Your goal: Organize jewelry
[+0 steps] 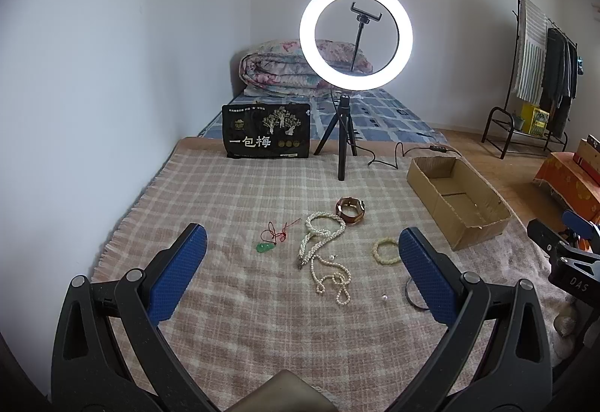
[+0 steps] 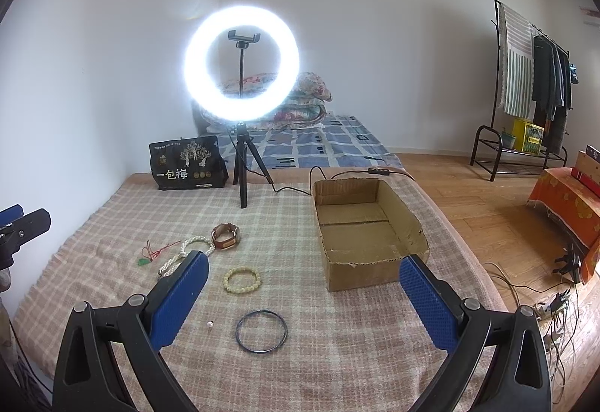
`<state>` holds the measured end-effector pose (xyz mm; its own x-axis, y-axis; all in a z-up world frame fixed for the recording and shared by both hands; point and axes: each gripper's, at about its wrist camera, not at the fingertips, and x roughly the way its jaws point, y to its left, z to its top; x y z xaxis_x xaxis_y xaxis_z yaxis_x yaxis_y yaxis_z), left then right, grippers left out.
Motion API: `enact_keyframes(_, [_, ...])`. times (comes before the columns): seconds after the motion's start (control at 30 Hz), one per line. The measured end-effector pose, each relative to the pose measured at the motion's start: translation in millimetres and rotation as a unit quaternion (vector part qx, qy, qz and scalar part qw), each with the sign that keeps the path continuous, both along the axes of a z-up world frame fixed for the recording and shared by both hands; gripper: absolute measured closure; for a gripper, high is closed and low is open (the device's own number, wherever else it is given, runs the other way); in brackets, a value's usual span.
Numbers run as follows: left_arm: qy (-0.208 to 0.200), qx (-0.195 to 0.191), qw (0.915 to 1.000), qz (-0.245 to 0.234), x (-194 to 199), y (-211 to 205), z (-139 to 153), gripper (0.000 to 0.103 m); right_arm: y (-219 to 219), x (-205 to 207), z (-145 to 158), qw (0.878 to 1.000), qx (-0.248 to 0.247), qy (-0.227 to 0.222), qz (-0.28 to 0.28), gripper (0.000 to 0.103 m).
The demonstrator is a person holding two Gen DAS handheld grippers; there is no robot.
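Note:
Jewelry lies on a checked blanket: a white pearl necklace, a brown bangle, a green pendant on red cord, a pale bead bracelet, a loose pearl and a thin black ring. An empty cardboard box stands to the right. My left gripper is open above the necklace. My right gripper is open and empty above the black ring; part of it shows in the left wrist view.
A lit ring light on a tripod and a black snack bag stand at the blanket's far edge, with the light's cable behind the box. A clothes rack stands far right.

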<state>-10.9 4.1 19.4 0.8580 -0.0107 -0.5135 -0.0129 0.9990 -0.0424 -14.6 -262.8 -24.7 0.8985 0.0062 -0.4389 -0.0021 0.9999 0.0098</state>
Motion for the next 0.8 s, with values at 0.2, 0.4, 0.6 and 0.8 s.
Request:
enact_keyframes(0.2, [0.001,0.000,1.0000,0.001,0,0,-1,0.000,0,0,-1,1.000,0.000,0.002,0.001,0.000])
enact_keyframes(0.4, [0.007,0.000,0.9999,0.011,3,8,-7,0.000,3,5,-5,1.000,-0.002,0.007,0.004,0.000])
enact_keyframes(0.6, [0.011,0.004,0.9996,0.027,9,23,-13,0.000,4,12,-10,1.000,-0.003,0.011,-0.001,0.000])
enact_keyframes(0.8, [0.017,0.010,0.9988,0.045,17,48,-15,0.000,2,17,-14,1.000,0.008,0.008,-0.004,0.000])
